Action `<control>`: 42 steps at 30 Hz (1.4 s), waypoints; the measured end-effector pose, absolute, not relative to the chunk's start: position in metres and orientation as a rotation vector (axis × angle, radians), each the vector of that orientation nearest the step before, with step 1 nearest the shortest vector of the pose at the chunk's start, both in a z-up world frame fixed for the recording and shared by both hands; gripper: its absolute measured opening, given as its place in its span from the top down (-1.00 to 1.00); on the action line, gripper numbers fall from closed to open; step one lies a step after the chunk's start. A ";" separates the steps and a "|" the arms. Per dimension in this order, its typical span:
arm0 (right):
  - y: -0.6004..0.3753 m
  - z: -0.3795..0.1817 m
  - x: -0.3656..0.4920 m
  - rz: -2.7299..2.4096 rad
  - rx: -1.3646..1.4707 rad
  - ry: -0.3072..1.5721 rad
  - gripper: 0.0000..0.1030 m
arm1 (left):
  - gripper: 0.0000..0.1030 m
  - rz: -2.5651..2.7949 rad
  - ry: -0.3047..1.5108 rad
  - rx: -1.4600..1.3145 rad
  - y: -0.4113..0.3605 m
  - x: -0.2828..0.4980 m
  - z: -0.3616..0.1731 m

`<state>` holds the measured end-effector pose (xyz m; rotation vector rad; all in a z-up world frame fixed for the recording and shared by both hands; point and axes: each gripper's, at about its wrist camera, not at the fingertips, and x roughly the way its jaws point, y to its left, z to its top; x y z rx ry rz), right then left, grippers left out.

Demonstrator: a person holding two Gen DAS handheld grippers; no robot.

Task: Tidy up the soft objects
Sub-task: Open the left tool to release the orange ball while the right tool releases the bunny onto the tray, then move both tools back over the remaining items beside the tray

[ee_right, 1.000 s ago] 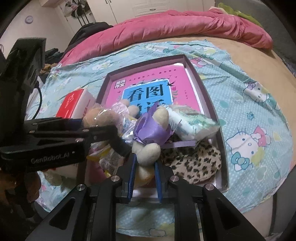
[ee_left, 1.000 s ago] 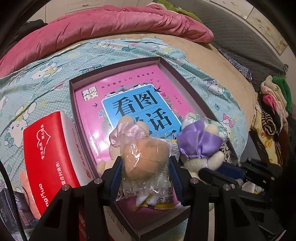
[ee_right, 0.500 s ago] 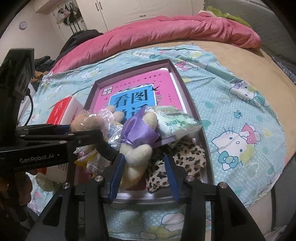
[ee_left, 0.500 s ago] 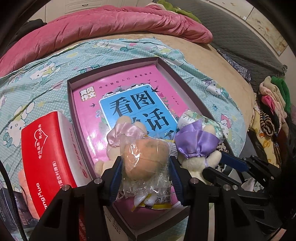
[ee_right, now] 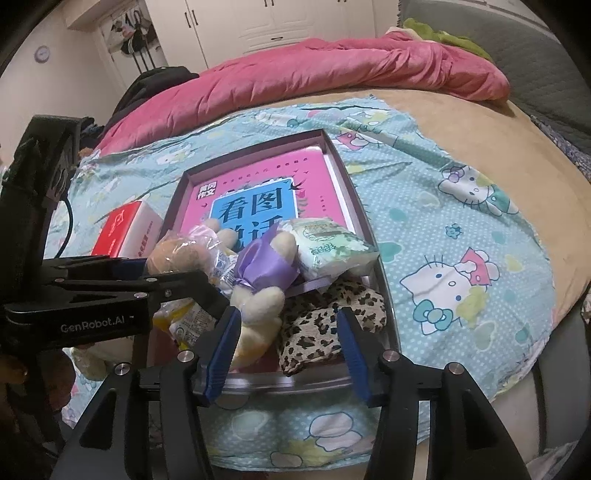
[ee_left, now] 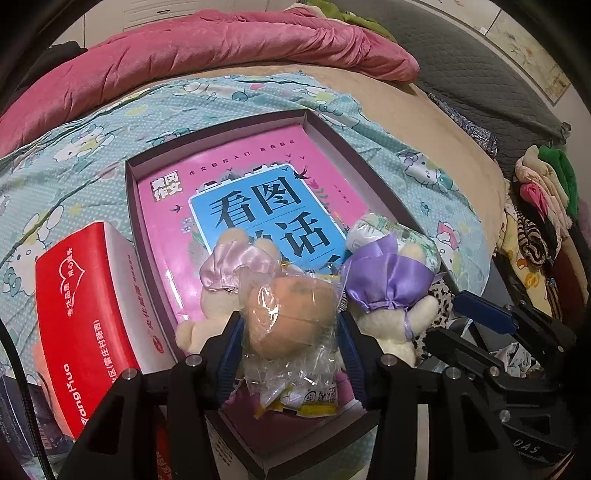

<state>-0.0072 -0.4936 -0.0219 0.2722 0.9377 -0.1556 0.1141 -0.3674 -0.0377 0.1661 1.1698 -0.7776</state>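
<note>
Showing only rightward: leopard-print pouch (ee_right: 332,317)

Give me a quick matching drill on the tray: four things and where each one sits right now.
Things:
1. bagged bun
2. purple-bow plush
3. leopard pouch
4. red box

Places:
A. on the sheet, outside the tray
B. between the open right tongs
C. clamped in the left tongs
D. beside the right tongs' left pad

Pairs: 1-C, 2-D, 3-B, 4-A

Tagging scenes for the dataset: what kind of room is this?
Most likely a home bedroom: a bed with a rumpled pink quilt and a cartoon-cat sheet, plus white wardrobe doors behind.
</note>
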 end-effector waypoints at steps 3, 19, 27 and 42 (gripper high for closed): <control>-0.494 -0.020 -0.009 -0.156 0.274 0.934 -0.08 | 0.00 -0.772 1.164 0.169 -0.366 0.113 -0.037; -0.492 -0.014 -0.010 -0.163 0.278 0.925 -0.26 | -0.20 -0.765 1.155 0.167 -0.357 0.114 -0.033; -0.489 -0.010 -0.010 -0.165 0.264 0.923 -0.35 | -0.21 -0.754 1.132 0.167 -0.349 0.115 -0.023; -0.481 0.012 -0.021 -0.243 0.254 0.873 -0.50 | -0.36 -0.749 1.074 0.171 -0.328 0.097 0.006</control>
